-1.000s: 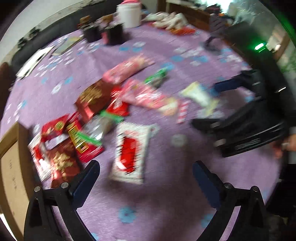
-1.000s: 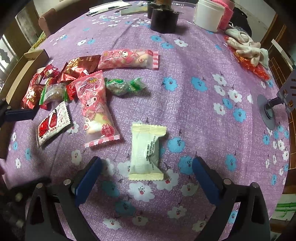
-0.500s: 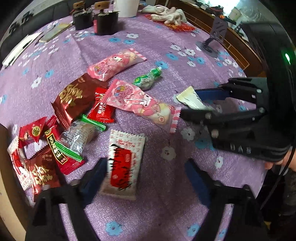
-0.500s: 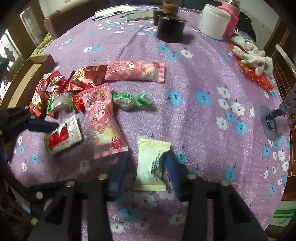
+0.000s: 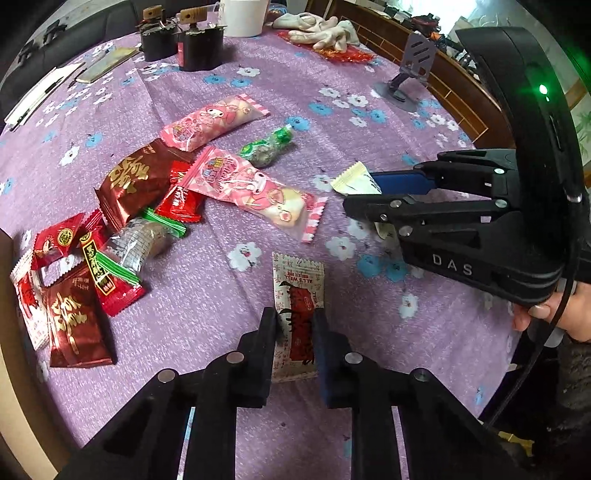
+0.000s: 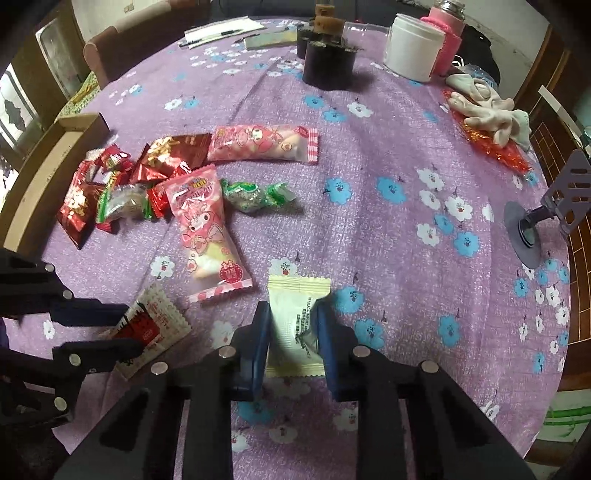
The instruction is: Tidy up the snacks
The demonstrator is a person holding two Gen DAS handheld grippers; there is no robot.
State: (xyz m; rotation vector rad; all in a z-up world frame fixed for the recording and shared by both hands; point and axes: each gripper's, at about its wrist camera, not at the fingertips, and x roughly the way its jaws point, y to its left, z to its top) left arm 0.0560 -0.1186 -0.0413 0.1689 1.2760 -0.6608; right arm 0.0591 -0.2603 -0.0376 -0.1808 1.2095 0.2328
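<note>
Snack packets lie scattered on a purple flowered tablecloth [image 5: 207,295]. My left gripper [image 5: 294,320] is shut on a white-and-red packet [image 5: 297,295], which also shows in the right wrist view [image 6: 153,325]. My right gripper [image 6: 293,317] is shut on a pale cream packet [image 6: 295,314], which also shows in the left wrist view [image 5: 356,181]. Two pink cartoon packets [image 6: 203,229] [image 6: 262,147], a green-ended candy [image 6: 255,195] and a heap of red and brown packets [image 6: 122,184] lie beyond the grippers.
A cardboard box [image 6: 40,177] stands at the table's left edge. Black cups [image 6: 328,62], a white jar [image 6: 413,50], gloves [image 6: 487,107] and a phone stand [image 6: 546,218] are at the back and right. Papers [image 6: 221,33] lie far back.
Both grippers moved down onto their packets and closed: the left on the white-and-red packet, the right on the cream packet. A second ago both were wide open.
</note>
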